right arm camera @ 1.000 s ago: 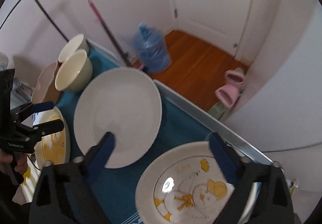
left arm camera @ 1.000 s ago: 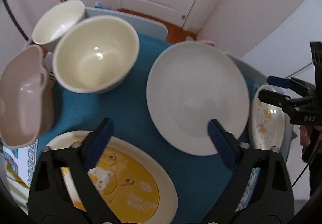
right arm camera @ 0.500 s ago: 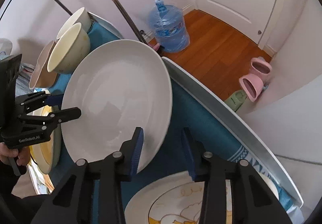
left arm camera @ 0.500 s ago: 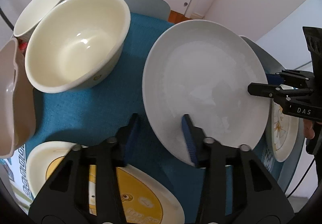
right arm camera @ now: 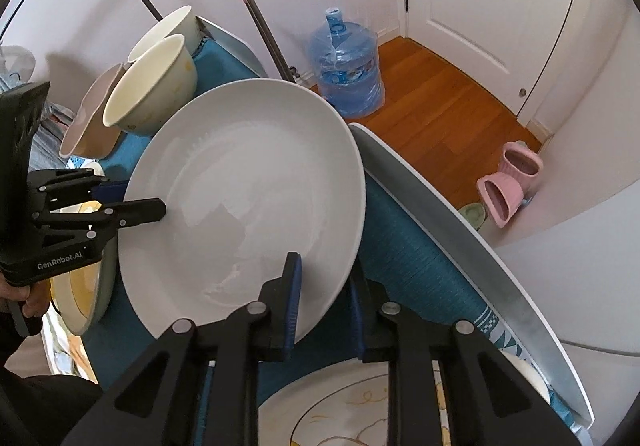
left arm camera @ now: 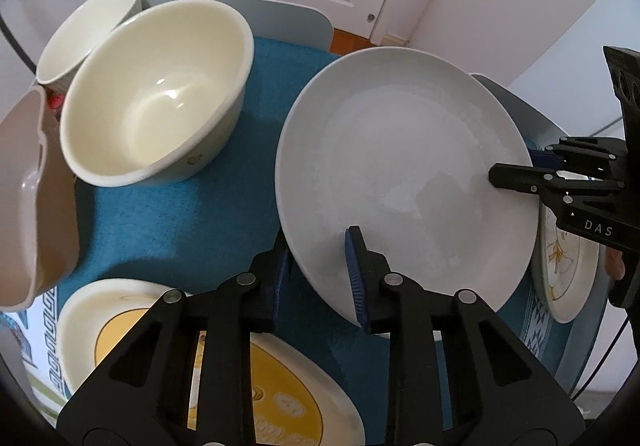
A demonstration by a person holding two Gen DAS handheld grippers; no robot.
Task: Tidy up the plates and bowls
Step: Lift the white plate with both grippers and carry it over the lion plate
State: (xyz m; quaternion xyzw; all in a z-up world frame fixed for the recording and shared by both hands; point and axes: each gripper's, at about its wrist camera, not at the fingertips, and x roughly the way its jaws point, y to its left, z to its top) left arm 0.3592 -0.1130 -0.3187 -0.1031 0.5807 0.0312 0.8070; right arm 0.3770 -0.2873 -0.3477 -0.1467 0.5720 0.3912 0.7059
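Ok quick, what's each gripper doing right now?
Left gripper: closed on the white plate rim.
Right gripper: closed on the same plate's opposite rim.

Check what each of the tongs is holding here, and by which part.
Both grip the large white plate by its rim: the left tongs on the edge nearest its camera, the right tongs on the opposite edge.
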